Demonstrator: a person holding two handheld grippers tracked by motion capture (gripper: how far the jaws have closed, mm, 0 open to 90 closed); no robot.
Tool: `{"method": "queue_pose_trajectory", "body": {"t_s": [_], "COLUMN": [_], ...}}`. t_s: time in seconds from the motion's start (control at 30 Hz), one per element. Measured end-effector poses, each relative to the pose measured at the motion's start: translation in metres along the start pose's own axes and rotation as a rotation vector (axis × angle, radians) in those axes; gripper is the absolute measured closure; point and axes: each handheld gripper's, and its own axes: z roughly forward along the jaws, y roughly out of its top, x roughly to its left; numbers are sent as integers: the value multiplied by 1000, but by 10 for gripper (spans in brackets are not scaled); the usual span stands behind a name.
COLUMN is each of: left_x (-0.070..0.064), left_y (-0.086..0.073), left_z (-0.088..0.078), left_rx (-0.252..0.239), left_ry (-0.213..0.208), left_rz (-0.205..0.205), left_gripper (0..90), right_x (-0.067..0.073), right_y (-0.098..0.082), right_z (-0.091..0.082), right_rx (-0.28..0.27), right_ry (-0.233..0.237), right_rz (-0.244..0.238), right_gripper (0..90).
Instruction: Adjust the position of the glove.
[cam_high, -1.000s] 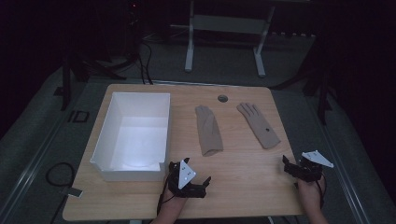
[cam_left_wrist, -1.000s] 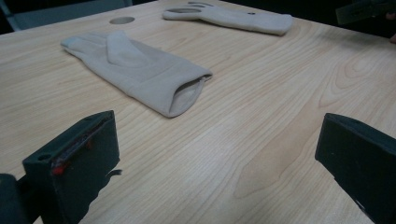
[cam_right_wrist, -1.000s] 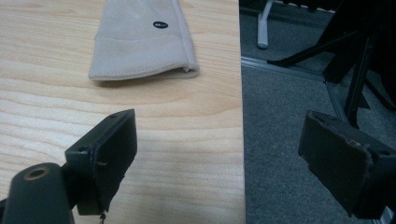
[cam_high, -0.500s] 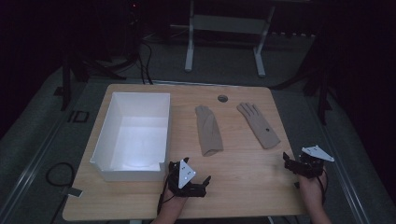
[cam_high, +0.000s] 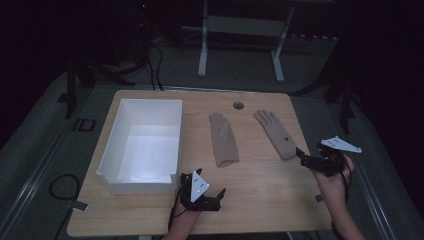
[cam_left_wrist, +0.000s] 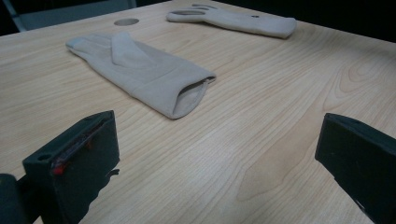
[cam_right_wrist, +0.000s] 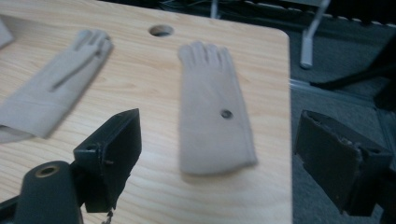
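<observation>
Two beige gloves lie flat on the wooden table (cam_high: 260, 190). The left glove (cam_high: 223, 138) (cam_left_wrist: 144, 74) (cam_right_wrist: 42, 88) rests mid-table with its cuff toward me. The right glove (cam_high: 275, 133) (cam_right_wrist: 212, 112) (cam_left_wrist: 233, 21) lies nearer the right edge and has a small dark dot on it. My left gripper (cam_high: 216, 199) (cam_left_wrist: 215, 158) sits low near the front edge, open, its jaws wide apart and pointing at the left glove's cuff. My right gripper (cam_high: 300, 156) (cam_right_wrist: 219, 154) hovers just short of the right glove's cuff, open, nothing between its jaws.
A white open box (cam_high: 145, 145) stands on the left part of the table, right beside my left gripper. A round hole (cam_high: 238, 105) is in the tabletop near the far edge. The table's right edge (cam_right_wrist: 288, 116) runs close beside the right glove.
My right gripper has moved up the table and a little left, closing in on the right glove's cuff. The left gripper has stayed put.
</observation>
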Motion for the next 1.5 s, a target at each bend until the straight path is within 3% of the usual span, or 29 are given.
{"method": "queue_pose_trajectory", "body": {"t_s": [0.2,0.23,0.37,0.4,0.63,0.8,0.9,1.07,1.13,1.2,1.5], "left_x": [0,0,0,0,0,0,0,0,0,0,0], "left_y": [0,0,0,0,0,0,0,0,0,0,-1], "left_z": [0,0,0,0,-1,-1,-1,-1,-1,-1,-1], "left_rx": [1,1,-2,-4,-5,-6,-6,-6,-8,-9,-14], "left_ry": [0,-1,-3,-5,-7,-10,-9,-10,-10,-10,-11], "left_rz": [-1,0,4,6,10,5,5,9,11,12,10], "left_gripper": [2,1,1,1,2,1,1,1,1,1,1], "right_x": [15,23,36,45,70,97,105,125,125,134,151], "right_y": [21,28,38,45,65,80,83,89,89,91,93], "right_z": [7,11,19,25,47,73,83,112,112,127,164], "right_rx": [-3,-9,-17,-23,-19,-2,9,54,54,81,154], "right_ry": [34,72,101,115,175,219,227,241,241,237,259], "right_rz": [-24,-22,-38,-43,-83,-123,-131,-137,-137,-138,-116], "right_gripper": [126,109,106,106,139,163,165,177,177,178,178]}}
